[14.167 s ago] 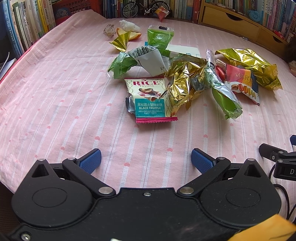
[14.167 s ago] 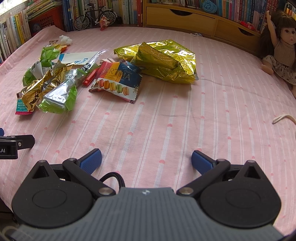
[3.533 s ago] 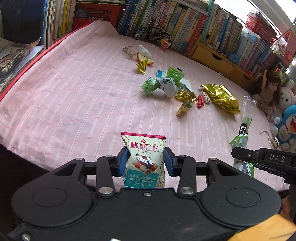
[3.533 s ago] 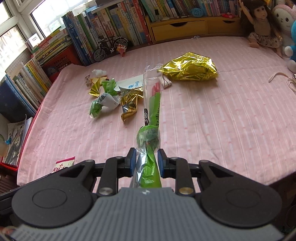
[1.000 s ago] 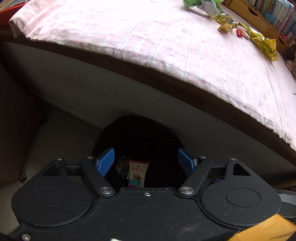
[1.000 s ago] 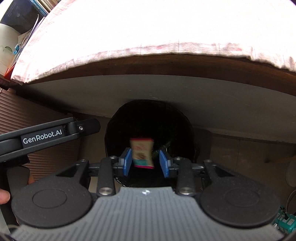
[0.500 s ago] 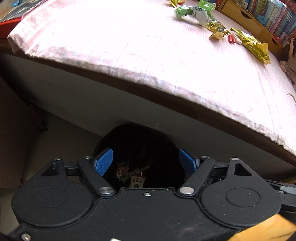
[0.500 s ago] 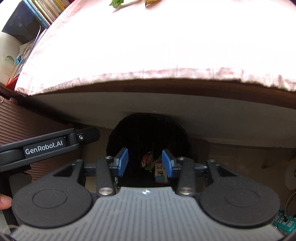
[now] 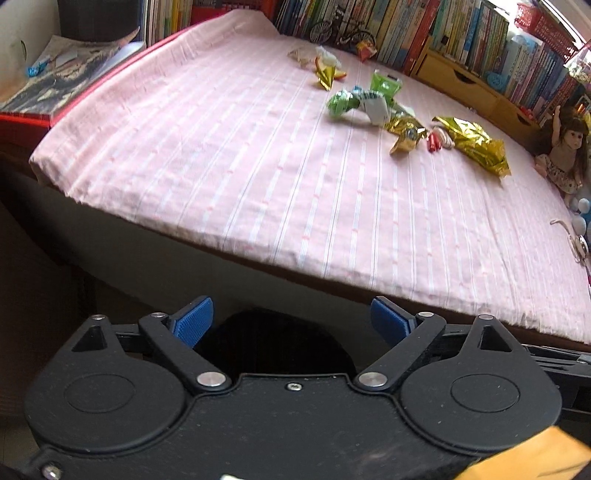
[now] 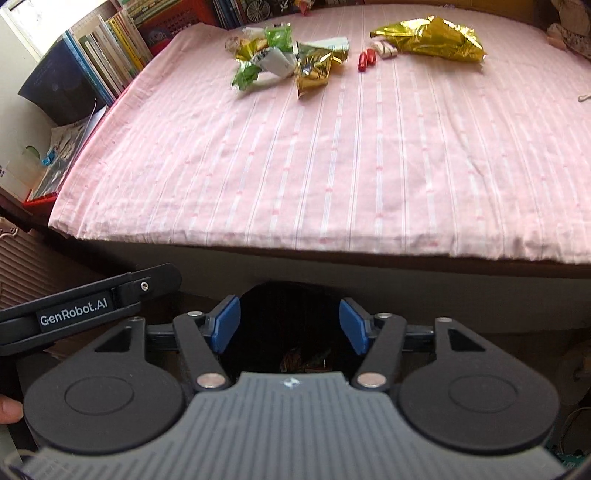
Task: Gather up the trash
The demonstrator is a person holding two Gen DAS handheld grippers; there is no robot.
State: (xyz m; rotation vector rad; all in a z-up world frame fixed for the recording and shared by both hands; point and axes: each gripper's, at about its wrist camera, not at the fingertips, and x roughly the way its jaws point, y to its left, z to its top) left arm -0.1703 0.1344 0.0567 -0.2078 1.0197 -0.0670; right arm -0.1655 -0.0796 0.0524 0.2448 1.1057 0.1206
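A black trash bin (image 9: pixel 273 343) (image 10: pixel 291 317) stands on the floor against the bed's near side, with dropped wrappers (image 10: pixel 303 363) dim at its bottom. Both grippers hang over it with nothing between their blue pads. My left gripper (image 9: pixel 291 321) stands wide and its jaws are opening. My right gripper (image 10: pixel 290 325) is narrower, jaws opening too. Far across the pink sheet lie a green and white wrapper (image 9: pixel 354 103) (image 10: pixel 262 66), a crumpled gold wrapper (image 9: pixel 404 133) (image 10: pixel 314 70), red sticks (image 9: pixel 433 142) (image 10: pixel 365 61) and a large gold bag (image 9: pixel 474 144) (image 10: pixel 428 38).
The pink striped bed (image 9: pixel 277 166) (image 10: pixel 332 166) fills both views, its near edge just above the bin. Bookshelves (image 9: pixel 424 33) line the far side, and a doll (image 9: pixel 565 147) sits at the right. Books and papers (image 9: pixel 62 70) (image 10: pixel 62 147) pile at the left.
Both grippers have risen from over the bin and tilted up, so the bed top fills the views. Their jaws have widened. The rice wrapper and green wrapper dropped into the bin.
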